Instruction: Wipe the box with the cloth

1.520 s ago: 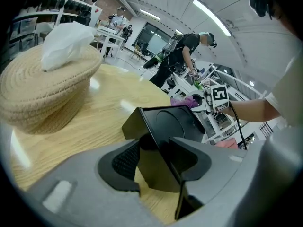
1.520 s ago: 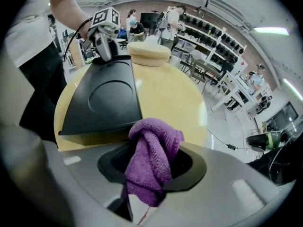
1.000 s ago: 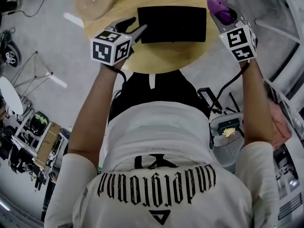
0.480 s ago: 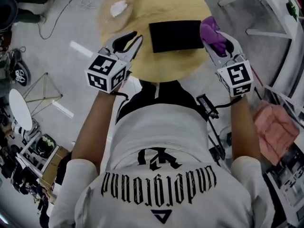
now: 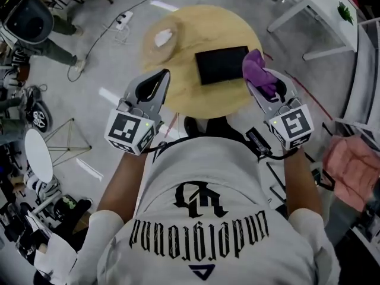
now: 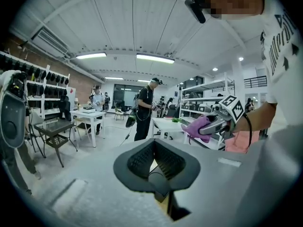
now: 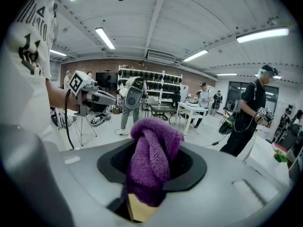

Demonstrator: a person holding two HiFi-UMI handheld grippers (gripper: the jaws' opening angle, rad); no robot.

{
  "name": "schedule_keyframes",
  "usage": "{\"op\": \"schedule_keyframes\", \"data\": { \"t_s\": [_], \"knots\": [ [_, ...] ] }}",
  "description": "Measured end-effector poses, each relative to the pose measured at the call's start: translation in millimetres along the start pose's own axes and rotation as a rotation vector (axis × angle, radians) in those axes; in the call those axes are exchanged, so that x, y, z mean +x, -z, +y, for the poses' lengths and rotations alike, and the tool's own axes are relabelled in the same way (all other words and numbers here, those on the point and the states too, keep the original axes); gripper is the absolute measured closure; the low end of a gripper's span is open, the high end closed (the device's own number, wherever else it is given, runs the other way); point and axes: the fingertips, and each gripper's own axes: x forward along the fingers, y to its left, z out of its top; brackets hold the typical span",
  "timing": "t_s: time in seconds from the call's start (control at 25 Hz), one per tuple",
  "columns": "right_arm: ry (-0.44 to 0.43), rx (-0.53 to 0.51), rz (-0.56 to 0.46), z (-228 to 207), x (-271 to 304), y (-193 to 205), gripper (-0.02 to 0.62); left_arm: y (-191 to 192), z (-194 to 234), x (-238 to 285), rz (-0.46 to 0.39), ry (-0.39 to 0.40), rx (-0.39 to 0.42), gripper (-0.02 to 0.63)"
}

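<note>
A black flat box (image 5: pixel 221 65) lies on the round wooden table (image 5: pixel 202 101), far below both grippers. My right gripper (image 5: pixel 262 85) is raised at the table's right edge, shut on a bunched purple cloth (image 5: pixel 256 71). In the right gripper view the cloth (image 7: pixel 154 141) fills the gap between the jaws of that gripper (image 7: pixel 152 167) and bulges out over them. My left gripper (image 5: pixel 161 77) hangs off the table's left side, and in its own view the gripper (image 6: pixel 155 143) has its pads meeting with nothing between them. Neither gripper touches the box.
A pale round woven piece (image 5: pixel 160 40) with something white on it lies at the table's left. A white table (image 5: pixel 309 10) stands at the far right, a pink cloth (image 5: pixel 350 162) lies to the right, and a person (image 5: pixel 35 22) stands at the far left. Cables cross the floor.
Both grippers have risen well above the table and drawn back toward the body. The left jaws went from open to shut. The cloth stayed in the right gripper.
</note>
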Motion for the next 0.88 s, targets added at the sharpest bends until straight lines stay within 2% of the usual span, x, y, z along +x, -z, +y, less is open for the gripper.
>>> {"op": "schedule_keyframes", "data": {
  "t_s": [0.12,0.24,0.32,0.44,0.52,0.64,0.76,0.88],
  "knots": [
    [0.026,0.008,-0.021,14,-37,-37,0.433,-42,-19,-31,-0.033,0.027,-0.006,0.6],
    [0.049,0.027,-0.035,13,-86,-53,0.433,-79,-62,-40,-0.055,0.069,-0.017,0.6],
    [0.055,0.04,-0.047,11,-93,-61,0.433,-94,-66,-39,-0.074,0.083,-0.01,0.6],
    [0.037,0.029,-0.056,-14,-52,-109,0.433,-128,-9,-19,-0.097,0.073,-0.023,0.6],
    [0.011,0.005,-0.062,-48,-18,-156,0.433,-164,40,3,-0.105,0.048,-0.036,0.6],
    [-0.02,-0.013,-0.077,-102,6,-211,0.433,-215,80,32,-0.115,0.014,-0.057,0.6],
    [-0.058,-0.014,-0.094,-158,3,-243,0.433,-259,86,66,-0.113,-0.03,-0.068,0.6],
    [-0.094,-0.014,-0.102,-189,-24,-240,0.433,-278,55,88,-0.107,-0.067,-0.076,0.6]
  ]
}}
